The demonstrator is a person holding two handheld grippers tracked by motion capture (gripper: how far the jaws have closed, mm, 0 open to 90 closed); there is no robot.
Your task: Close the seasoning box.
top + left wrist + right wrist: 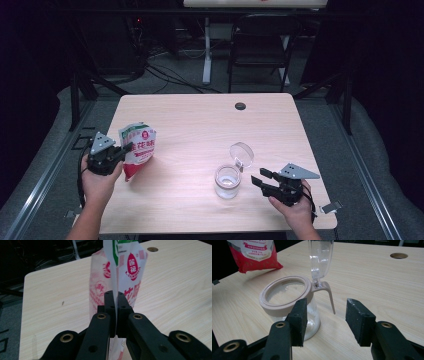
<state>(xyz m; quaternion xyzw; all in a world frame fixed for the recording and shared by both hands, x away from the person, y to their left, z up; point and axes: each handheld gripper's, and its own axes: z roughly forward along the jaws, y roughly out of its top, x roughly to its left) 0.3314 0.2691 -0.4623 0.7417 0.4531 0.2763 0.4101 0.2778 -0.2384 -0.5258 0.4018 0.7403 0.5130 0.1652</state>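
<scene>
At the near edge of the pale wood-grain counter (200, 120), the right gripper (325, 322) holds its black, flat-padded fingers (359, 321) apart and empty just beside a clear glass jar (227, 182) with a beige rim and a raised transparent hinged lid (242, 154). Farther left, the left gripper (113, 297) has its fingers pressed together on the thin seam of a crinkled red-and-white plastic pouch (137, 152), held upright at the counter's left edge.

Black tools (125, 148), grey triangular plates (102, 143)

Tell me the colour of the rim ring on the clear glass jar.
Pale beige-pink rim ring, clearest in the right gripper view.
</scene>
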